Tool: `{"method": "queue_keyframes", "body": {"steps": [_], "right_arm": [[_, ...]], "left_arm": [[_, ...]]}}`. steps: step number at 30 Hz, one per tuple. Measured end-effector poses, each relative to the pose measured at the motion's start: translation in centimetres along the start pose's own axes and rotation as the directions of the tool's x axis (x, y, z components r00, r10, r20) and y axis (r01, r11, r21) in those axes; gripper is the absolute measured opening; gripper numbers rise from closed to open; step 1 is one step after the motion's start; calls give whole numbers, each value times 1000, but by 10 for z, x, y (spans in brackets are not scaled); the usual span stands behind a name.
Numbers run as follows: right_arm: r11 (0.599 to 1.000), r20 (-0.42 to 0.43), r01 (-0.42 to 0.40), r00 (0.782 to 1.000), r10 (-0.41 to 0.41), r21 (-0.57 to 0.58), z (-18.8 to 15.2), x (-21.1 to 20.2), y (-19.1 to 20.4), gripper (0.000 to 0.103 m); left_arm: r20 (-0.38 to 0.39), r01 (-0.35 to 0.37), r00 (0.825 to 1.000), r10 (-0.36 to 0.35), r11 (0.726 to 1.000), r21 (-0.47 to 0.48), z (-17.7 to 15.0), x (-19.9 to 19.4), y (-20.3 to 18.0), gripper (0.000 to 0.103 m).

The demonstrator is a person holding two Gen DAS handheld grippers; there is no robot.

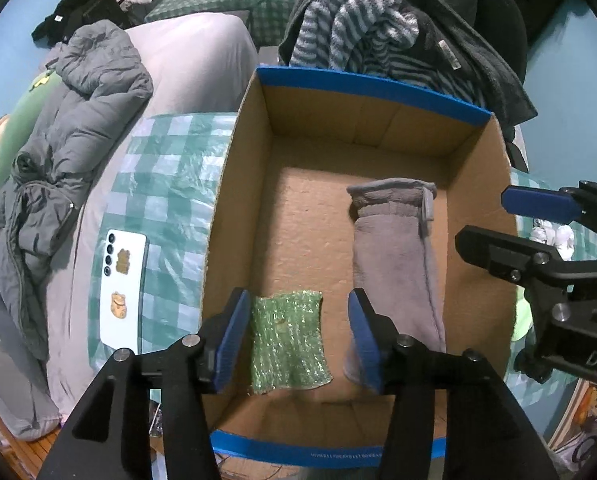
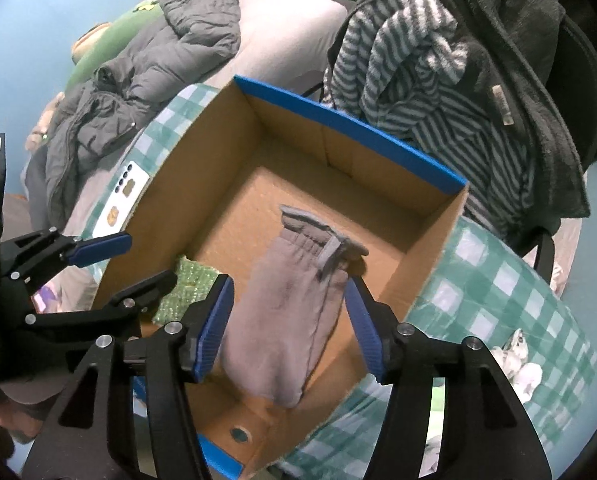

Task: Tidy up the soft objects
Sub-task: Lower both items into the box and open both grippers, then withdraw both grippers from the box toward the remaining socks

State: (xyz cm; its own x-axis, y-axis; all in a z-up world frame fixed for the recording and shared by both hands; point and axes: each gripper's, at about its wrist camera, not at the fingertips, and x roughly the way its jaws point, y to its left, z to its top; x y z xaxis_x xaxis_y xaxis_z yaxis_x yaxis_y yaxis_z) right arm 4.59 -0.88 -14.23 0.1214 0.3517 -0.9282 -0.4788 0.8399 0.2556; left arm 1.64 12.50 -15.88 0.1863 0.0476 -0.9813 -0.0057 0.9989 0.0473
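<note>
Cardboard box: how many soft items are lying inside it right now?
2: a green bubble-wrap piece on the floor of the cardboard box under the left gripper, and a grey glove beside it under the right gripper.

My left tongs (image 1: 296, 344) hang open over the cardboard box (image 1: 234, 200), pads clear of the green bubble wrap (image 1: 288, 344) lying between them. A grey sock (image 1: 394, 256) lies alongside. The right tongs (image 1: 502, 220) stand open at the box's right wall.

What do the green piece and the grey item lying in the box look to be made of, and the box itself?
Green piece: probably bubble wrap, glossy plastic with a bumpy, glinting surface. Grey item: soft matte fleece or knit, fuzzy nap, gathered cuff. Box: brown corrugated cardboard, matte, blue printed edges.
</note>
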Motion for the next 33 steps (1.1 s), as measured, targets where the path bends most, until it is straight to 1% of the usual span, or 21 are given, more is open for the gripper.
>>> {"method": "queue_keyframes", "body": {"steps": [2, 4, 14, 16, 18, 23, 28, 33], "right_arm": [[1000, 6, 7, 1000, -7, -4, -2, -7, -2, 64], [1000, 12, 7, 1000, -7, -5, -5, -12, -4, 65], [999, 32, 25, 999, -26, 36, -30, -41, -30, 65], [998, 37, 31, 999, -33, 48, -36, -46, -38, 65], [998, 41, 36, 998, -39, 60, -41, -52, -45, 65], [994, 48, 52, 997, -56, 97, -57, -64, -66, 65], [989, 52, 73, 995, -81, 131, -72, -74, -87, 69], [981, 47, 85, 994, -95, 176, -89, -82, -114, 69]], "left_arm": [[5, 3, 1000, -3, 1000, 4, -2, -6, -3, 56], [6, 6, 1000, -6, 1000, 7, -3, -11, -6, 61], [36, 15, 999, -17, 998, 66, -6, -32, -33, 62], [43, 16, 999, -20, 997, 80, -7, -35, -40, 65], [49, 20, 998, -25, 995, 93, -7, -38, -47, 65], [46, 26, 998, -32, 991, 130, -10, -41, -67, 66], [39, 28, 999, -35, 984, 178, -13, -42, -89, 66], [30, 27, 999, -35, 975, 221, -16, -43, -111, 66]]}}
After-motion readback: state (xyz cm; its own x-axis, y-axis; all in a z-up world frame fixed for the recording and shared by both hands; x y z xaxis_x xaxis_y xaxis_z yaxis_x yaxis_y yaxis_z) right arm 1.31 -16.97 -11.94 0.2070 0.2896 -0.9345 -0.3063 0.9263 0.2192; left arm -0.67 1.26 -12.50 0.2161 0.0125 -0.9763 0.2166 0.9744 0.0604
